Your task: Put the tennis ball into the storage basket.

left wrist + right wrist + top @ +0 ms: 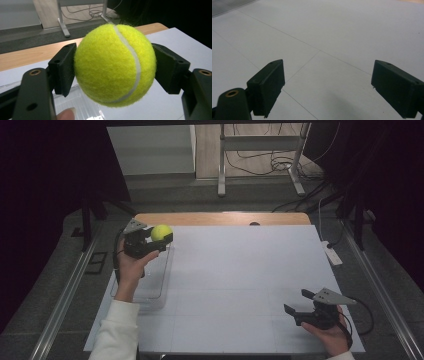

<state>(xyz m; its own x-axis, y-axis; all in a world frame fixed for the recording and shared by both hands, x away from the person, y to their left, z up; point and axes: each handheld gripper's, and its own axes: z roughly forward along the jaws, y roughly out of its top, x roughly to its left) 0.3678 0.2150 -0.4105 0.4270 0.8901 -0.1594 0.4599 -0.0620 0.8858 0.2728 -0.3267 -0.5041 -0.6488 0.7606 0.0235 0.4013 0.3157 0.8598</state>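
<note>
- Right gripper (301,304) was held low over the near right of the white desk (240,285), its jaws apart with nothing between them.
- Left gripper (159,240) was clamped on the tennis ball (161,231), held above the clear tray (159,282) at the desk's left.
- Ball was judged light, springy and felt-covered, so unlikely to slip; it was best gripped across its widest part, as it was.
- No brand or writing could be read on it.

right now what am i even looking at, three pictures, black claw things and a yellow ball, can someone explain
No robot here: a person holds a hand-held clamp in each hand. The high view looks down on a white table. The other two pictures come from cameras riding on each tool, looking along its black jaws. The left tool is shut on a yellow tennis ball, held in the air over a clear plastic tray at the table's left edge. The right tool is open, holding nothing, near the right front corner.
</note>
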